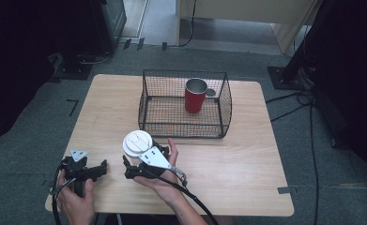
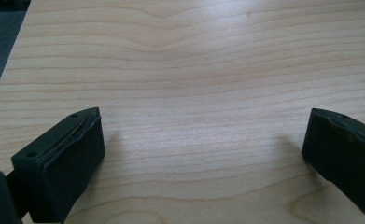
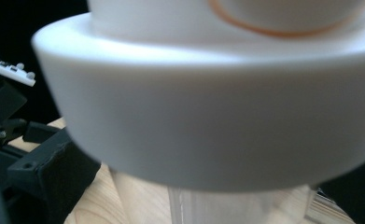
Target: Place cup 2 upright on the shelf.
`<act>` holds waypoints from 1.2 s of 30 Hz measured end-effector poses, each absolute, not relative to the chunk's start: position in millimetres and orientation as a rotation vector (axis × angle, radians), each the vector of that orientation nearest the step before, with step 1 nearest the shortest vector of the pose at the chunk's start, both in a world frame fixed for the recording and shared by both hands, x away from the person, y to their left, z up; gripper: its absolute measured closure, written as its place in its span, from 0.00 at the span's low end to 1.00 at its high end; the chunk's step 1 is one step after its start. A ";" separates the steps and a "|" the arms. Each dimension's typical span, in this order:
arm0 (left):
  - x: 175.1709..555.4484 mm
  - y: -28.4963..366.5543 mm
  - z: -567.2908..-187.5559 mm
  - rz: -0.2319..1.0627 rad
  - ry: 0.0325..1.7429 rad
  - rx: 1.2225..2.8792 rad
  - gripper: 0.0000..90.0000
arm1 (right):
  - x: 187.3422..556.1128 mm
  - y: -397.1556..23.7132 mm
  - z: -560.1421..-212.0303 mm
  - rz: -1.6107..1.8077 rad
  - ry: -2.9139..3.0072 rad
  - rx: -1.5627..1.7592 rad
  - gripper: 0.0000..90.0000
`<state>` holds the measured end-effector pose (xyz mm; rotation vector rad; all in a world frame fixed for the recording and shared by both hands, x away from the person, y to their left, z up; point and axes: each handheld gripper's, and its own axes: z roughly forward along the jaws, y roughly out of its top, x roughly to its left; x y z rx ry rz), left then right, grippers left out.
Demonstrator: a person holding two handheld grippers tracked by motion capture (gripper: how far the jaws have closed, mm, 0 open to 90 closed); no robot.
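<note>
At the near left corner of the light wooden counter (image 1: 247, 154), the left hand-held gripper (image 1: 102, 167) lies low over the wood, close to the near edge. In the left gripper view its two black padded jaws stand wide apart with nothing but bare, wavy-grained wood between them, and the counter's left edge and grey floor show at the upper left of that view.

Just to its right, the right hand-held gripper (image 1: 130, 161) is held sideways in the person's right hand (image 1: 164, 180), its grey three-cornered plate facing up. It sits against a clear tumbler with a round white lid (image 1: 137, 142), which stands on the counter just in front of the wire basket. In the right gripper view the smooth white lid (image 3: 208, 112) bulges across the frame, blurred by closeness, with a clear ribbed wall (image 3: 236, 205) below it. One black jaw shows at the lower left beside that wall; the other is cut off at the right edge, so I cannot tell whether the jaws grip the tumbler.

Farther back stands a black wire-mesh basket (image 1: 148, 101), open-topped with rounded corners. Inside it, toward the right rear, a red cup (image 1: 194, 97) with a shiny metal rim stands upright. The right part of the counter is bare wood out to its rounded corners.
</note>
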<state>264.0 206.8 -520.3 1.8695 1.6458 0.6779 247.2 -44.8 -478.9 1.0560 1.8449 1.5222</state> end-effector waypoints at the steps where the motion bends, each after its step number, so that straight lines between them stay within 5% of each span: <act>1: 264.0 206.9 -520.2 0.678 1.646 1.870 0.00 | 248.0 -44.6 -478.9 1.526 1.837 1.068 0.01; 22: 264.0 206.9 -520.2 0.678 1.645 1.872 0.00 | 251.8 -39.8 -480.9 1.499 1.814 1.105 0.16; 36: 264.0 207.0 -520.2 0.678 1.646 1.872 0.00 | 251.1 -39.6 -480.9 1.471 1.843 1.115 0.17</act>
